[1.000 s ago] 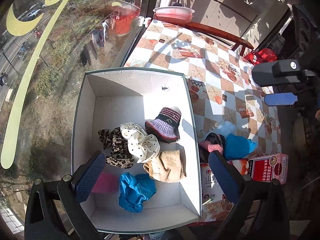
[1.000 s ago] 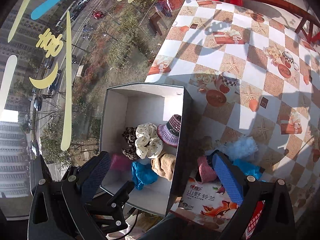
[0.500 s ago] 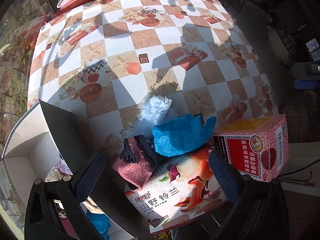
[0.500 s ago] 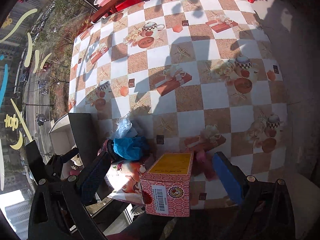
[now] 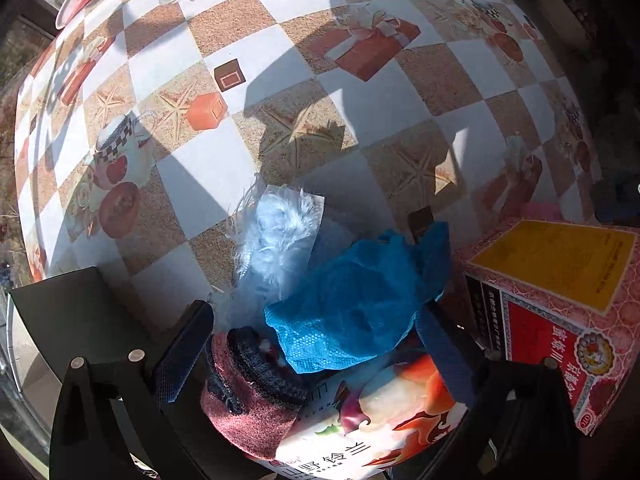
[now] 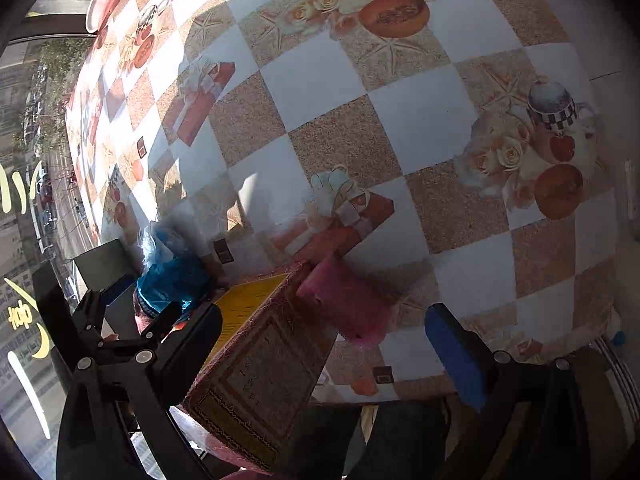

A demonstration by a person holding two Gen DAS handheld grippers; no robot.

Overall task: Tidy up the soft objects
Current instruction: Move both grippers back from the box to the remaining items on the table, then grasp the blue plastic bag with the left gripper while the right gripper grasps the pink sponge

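Table (image 5: pixel 304 60): checked cloth, fills the upper frame in both views.
Red carton (image 5: pixel 560 308): right of the left view; lower centre in the right view (image 6: pixel 256 364).
Printed box (image 5: pixel 372 420): bottom centre of the left view, under the soft pile.
Blue cloth (image 5: pixel 356 304): centre, lying on that box.
Maroon knit (image 5: pixel 252 392): lower left of centre, touching the blue cloth.
White fluff (image 5: pixel 280 232): above both.
Pink cloth (image 6: pixel 348 300): right view centre, just beside the carton.
Left gripper (image 5: pixel 316 354): wide, jaws closing, straddling knit and blue cloth, holding nothing yet.
Right gripper (image 6: pixel 324 344): wide, empty, over the pink cloth.
Step, judged: reaching to pick up. Next move calls for lowering and pinching one item only.
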